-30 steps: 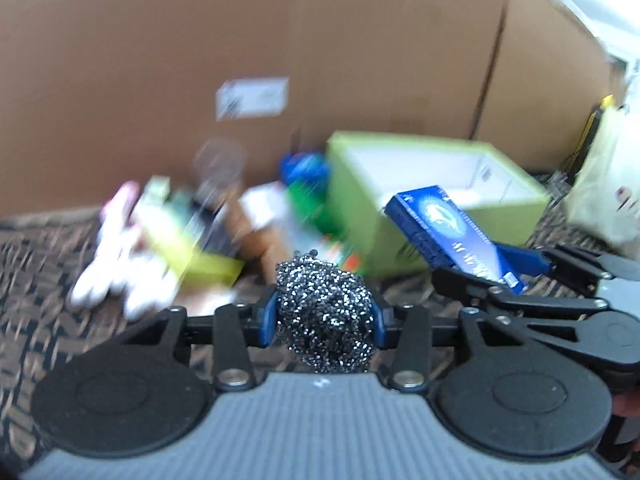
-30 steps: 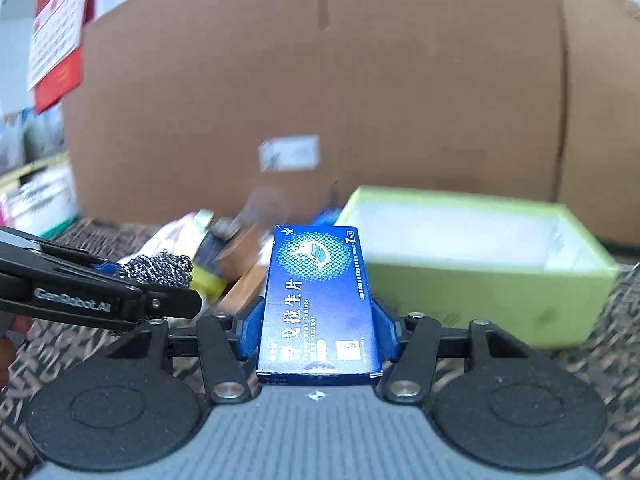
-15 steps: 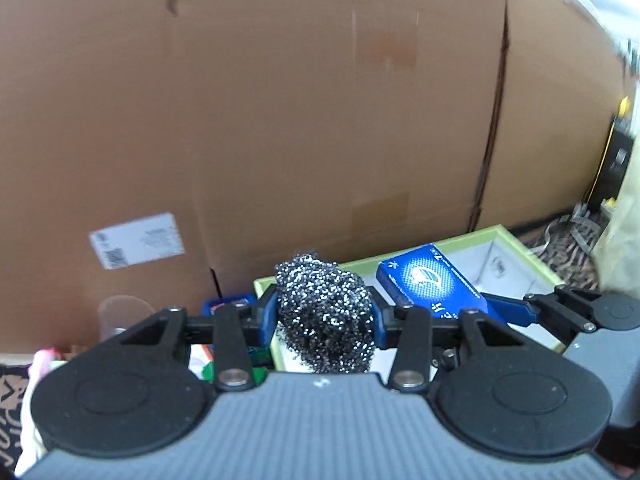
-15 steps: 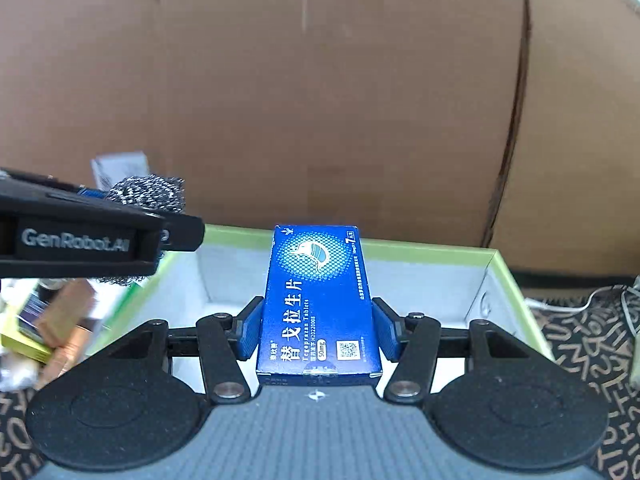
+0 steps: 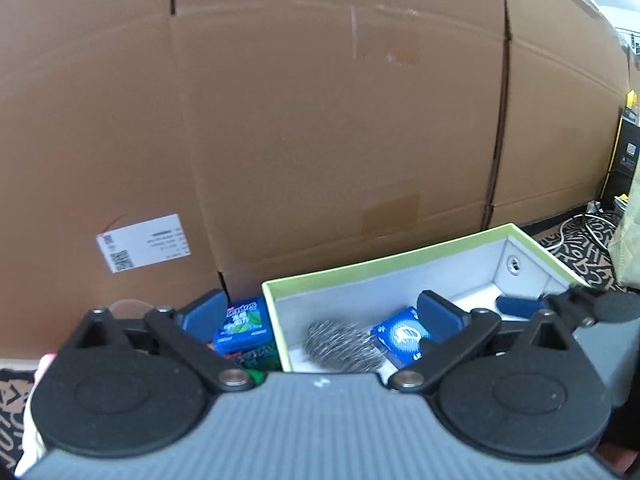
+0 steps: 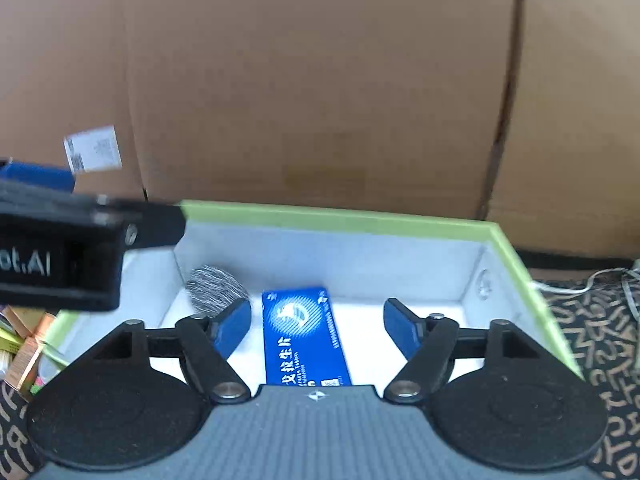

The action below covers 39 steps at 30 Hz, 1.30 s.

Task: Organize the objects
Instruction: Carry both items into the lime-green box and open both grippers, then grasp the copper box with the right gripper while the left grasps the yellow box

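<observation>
A green-rimmed box with a white inside (image 5: 380, 266) (image 6: 340, 216) stands against the cardboard wall. A steel wool scourer (image 5: 340, 346) (image 6: 216, 288) lies in its left part. A blue tablet carton (image 5: 400, 338) (image 6: 304, 336) lies beside it on the box floor. My left gripper (image 5: 320, 316) is open and empty above the box's left edge. My right gripper (image 6: 318, 324) is open and empty over the carton, jaws wide on either side of it. The left gripper's side shows at the left of the right wrist view (image 6: 60, 256).
Large cardboard boxes (image 5: 320, 120) form a wall behind. A blue mint packet (image 5: 242, 322) and other small packages (image 6: 24, 352) lie left of the green box. Cables (image 5: 580, 228) and a patterned mat (image 6: 600, 340) are to the right.
Both grippers moved over the green box and opened. The scourer and the blue carton dropped out of the jaws and now lie inside the box.
</observation>
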Tool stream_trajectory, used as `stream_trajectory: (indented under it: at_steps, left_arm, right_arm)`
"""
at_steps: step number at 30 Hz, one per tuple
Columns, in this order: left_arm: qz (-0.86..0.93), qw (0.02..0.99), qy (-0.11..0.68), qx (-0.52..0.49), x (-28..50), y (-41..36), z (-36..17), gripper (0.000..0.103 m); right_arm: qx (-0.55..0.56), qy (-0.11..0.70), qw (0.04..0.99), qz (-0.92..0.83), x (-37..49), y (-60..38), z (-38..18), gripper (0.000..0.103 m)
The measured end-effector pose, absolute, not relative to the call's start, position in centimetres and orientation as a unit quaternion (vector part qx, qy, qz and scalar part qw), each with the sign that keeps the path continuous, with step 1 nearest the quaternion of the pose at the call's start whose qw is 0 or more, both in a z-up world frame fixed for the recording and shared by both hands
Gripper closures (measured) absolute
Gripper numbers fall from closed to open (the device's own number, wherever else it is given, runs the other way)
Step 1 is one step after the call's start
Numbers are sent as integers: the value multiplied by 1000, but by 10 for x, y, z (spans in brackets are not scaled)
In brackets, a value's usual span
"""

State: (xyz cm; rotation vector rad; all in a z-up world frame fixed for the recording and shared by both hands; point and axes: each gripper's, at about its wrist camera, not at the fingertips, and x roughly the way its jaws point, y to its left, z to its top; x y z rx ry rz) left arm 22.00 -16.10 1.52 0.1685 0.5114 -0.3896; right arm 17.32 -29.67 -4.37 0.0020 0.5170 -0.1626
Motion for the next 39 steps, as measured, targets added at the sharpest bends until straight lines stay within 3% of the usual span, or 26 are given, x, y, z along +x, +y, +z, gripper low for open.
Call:
stream_trajectory:
  at_steps: [7, 14, 29, 39]
  left_arm:
    - [-185, 952, 235, 70, 169, -130, 35, 0]
    - [-160, 957, 241, 21, 115, -73, 28, 0]
    - [-42, 944, 322, -61, 66, 44, -48, 0]
    - [-21, 944, 320, -79, 76, 79, -50, 0]
  right_arm:
    - [-11, 190, 978, -90, 111, -287, -20, 13]
    - [13, 177, 983, -56, 63, -270, -30, 13]
    - [-3, 247, 967, 62, 51, -163, -84, 14]
    - [-47, 216, 972, 80, 100, -121, -65, 38]
